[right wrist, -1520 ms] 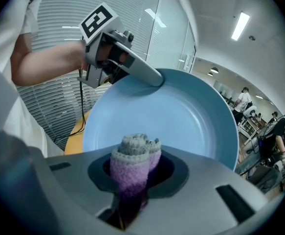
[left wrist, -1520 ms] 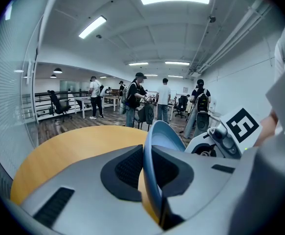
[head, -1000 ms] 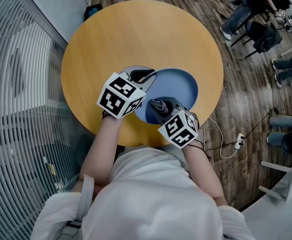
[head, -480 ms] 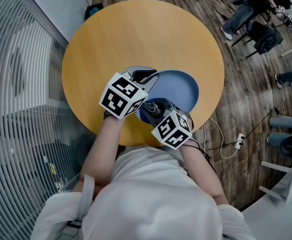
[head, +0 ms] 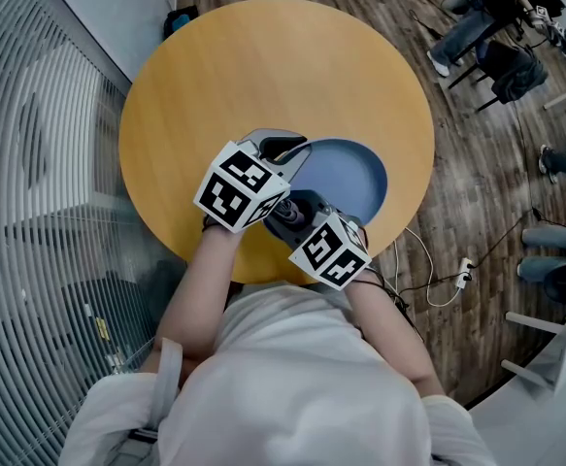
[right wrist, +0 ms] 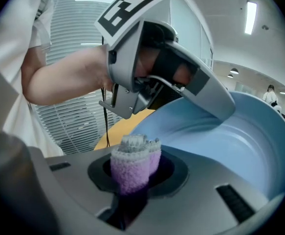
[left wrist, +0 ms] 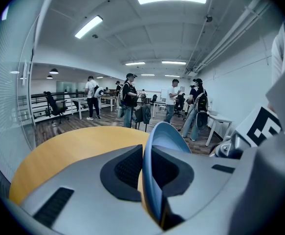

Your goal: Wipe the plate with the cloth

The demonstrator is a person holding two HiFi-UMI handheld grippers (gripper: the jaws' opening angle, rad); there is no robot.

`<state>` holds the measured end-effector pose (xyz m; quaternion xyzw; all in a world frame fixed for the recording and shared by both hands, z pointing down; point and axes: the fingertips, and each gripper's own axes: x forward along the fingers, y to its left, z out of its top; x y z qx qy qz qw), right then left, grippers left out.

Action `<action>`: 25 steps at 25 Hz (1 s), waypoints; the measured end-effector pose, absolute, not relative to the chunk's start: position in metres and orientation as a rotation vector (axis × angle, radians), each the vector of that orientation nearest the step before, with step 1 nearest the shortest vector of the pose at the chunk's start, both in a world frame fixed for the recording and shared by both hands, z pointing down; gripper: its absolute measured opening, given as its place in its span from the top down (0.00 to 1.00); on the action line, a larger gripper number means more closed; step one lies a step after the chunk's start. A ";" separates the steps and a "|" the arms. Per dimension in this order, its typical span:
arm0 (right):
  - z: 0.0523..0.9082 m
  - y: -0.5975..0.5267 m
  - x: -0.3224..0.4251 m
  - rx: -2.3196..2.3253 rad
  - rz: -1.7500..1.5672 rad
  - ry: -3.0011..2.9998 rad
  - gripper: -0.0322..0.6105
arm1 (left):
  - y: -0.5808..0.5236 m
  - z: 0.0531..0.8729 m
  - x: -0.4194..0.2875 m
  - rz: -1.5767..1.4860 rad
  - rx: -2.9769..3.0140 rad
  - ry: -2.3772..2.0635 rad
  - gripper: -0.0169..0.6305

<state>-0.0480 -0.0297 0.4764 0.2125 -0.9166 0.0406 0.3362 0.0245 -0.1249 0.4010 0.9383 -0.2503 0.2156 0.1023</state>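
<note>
The right claw (right wrist: 132, 190) is pressed together on a folded cloth (right wrist: 132, 163), which stands up from between its jaws in the right gripper view. The cloth is a fluffy lilac towelling with a paler, greyish top edge. Its tip points at the lower inside wall of the plate (right wrist: 230, 146), just in front of it. Whether it touches the surface cannot be told. The plate is plain light blue, smooth and round, with a shallow raised rim, and its hollow faces the cloth. In the head view it sits over the near right part of the round, yellow-wood desk (head: 263, 66), with the right claw at its near edge. The left claw (left wrist: 149, 180) pinches the plate's rim on the left side. In the left gripper view the dark pads clamp the thin blue edge from both sides, and the plate rises edge-on between them. Beyond the desk lies a dark wooden floor (head: 477, 183) with a white cable (head: 443, 284) trailing on it. Farther off, several people (left wrist: 130, 94) stand among office chairs (left wrist: 54, 106).
</note>
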 end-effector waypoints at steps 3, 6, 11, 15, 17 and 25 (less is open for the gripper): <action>0.477 -0.027 -0.050 0.531 0.115 -2.390 0.81 | -0.125 0.400 0.024 0.646 2.774 -0.737 0.93; 0.480 -0.022 -0.051 0.498 0.121 -2.383 0.81 | -0.126 0.400 0.024 0.655 2.775 -0.738 0.93; 0.492 -0.013 -0.049 0.447 0.130 -2.354 0.81 | -0.128 0.404 0.023 0.656 2.771 -0.744 0.93; 0.500 -0.010 -0.044 0.424 0.142 -2.328 0.81 | -0.131 0.402 0.019 0.652 2.765 -0.758 0.93; 0.502 -0.009 -0.042 0.421 0.147 -2.320 0.81 | -0.131 0.402 0.018 0.649 2.764 -0.764 0.93; 0.518 -0.012 -0.022 0.437 0.118 -2.224 0.81 | -0.133 0.403 0.011 0.637 2.754 -0.787 0.93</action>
